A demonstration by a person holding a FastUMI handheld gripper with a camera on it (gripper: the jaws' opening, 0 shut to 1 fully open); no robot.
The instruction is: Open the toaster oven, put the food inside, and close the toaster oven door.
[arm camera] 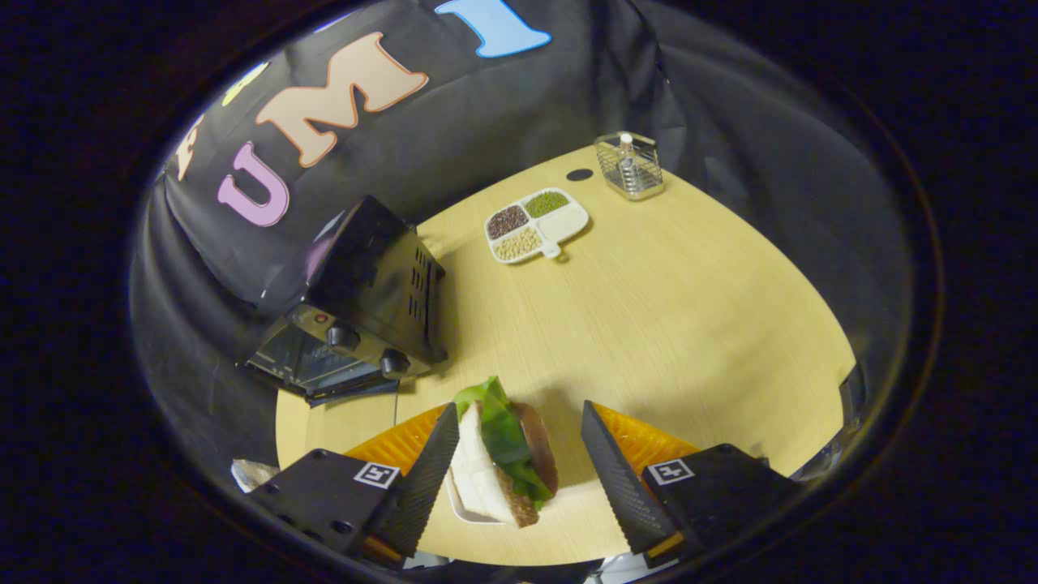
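Observation:
A sandwich [504, 454] of white bread, green lettuce and a brown slice stands on edge on a small white plate [456, 501], between my fingers. It is close against the left finger, and a clear gap separates it from the right finger. My gripper [519, 412] is open and hangs over the near part of the wooden table [649, 324]. The black toaster oven [365, 292] stands beyond the left finger. Its two knobs [343, 337] and glass door [296, 365] face away to the left. From this steep angle I cannot tell whether the door is down.
A white divided dish [535, 225] of beans and grains lies toward the far side of the table. Behind it is a wire basket [630, 166] holding a small bottle, with a dark round hole [579, 174] in the tabletop beside it. Black cloth walls close in behind.

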